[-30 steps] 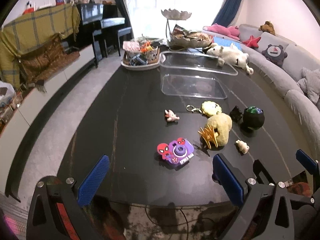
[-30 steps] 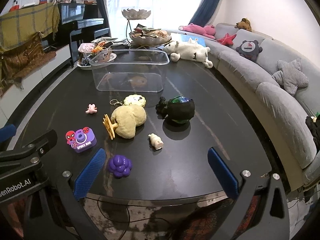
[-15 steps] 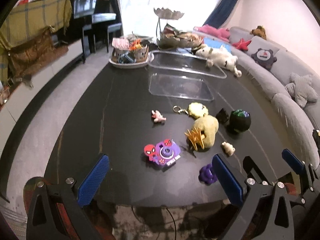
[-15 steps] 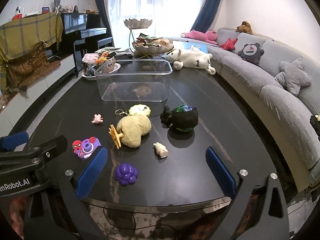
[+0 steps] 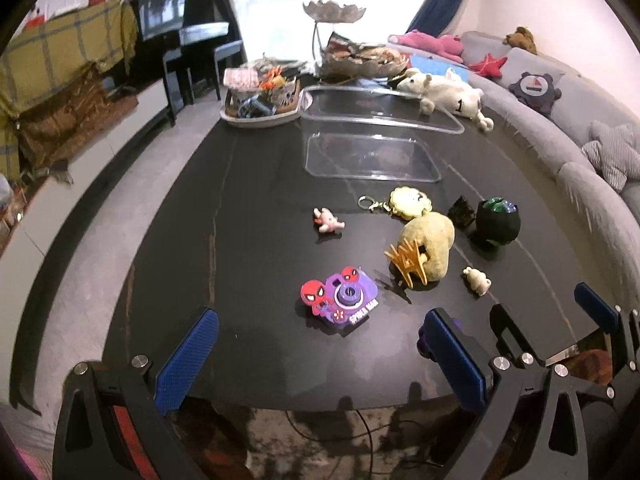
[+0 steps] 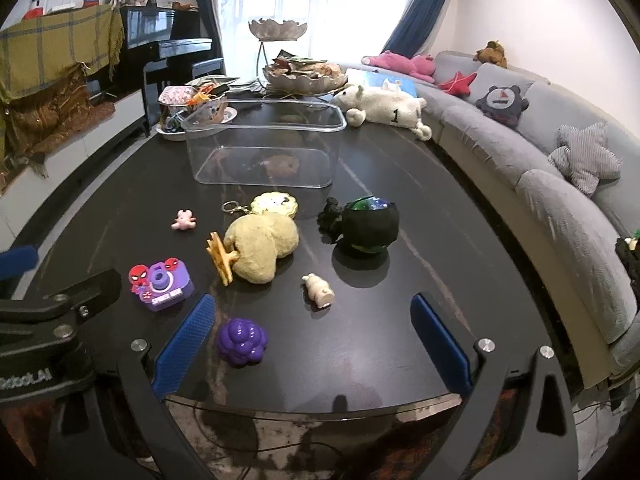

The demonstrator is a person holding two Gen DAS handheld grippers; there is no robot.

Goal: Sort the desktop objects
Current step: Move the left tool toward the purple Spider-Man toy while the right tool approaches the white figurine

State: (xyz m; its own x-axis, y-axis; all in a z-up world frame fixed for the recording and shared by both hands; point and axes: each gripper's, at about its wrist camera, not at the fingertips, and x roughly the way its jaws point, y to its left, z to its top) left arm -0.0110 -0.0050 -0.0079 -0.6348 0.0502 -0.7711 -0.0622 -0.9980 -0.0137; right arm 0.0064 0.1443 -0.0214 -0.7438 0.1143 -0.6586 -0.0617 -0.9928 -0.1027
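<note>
Small toys lie on a black table [image 5: 248,184]: a purple Spider-Man toy camera [image 5: 340,300] [image 6: 162,284], a tan plush with an orange comb [image 5: 428,248] [image 6: 260,248], a pink figure [image 5: 328,220] [image 6: 184,220], a yellow keychain [image 5: 410,202] [image 6: 274,204], a black-and-green toy [image 5: 498,222] [image 6: 366,224], a cream figurine [image 5: 476,280] [image 6: 318,290] and a purple grape toy [image 6: 242,340]. A clear plastic bin [image 5: 372,140] [image 6: 264,144] stands behind them. My left gripper [image 5: 320,354] and right gripper [image 6: 312,344] both hover open over the near edge, holding nothing.
At the far end stand a tray of clutter [image 5: 260,96], a tiered dish stand [image 6: 298,68] and a white plush [image 6: 384,108]. A grey sofa [image 6: 560,184] curves along the right. A piano [image 6: 172,56] and a low cabinet are on the left.
Both grippers have moved slightly over the second, drawing back and then coming forward again over the near edge. Both stay open. The toys have not moved.
</note>
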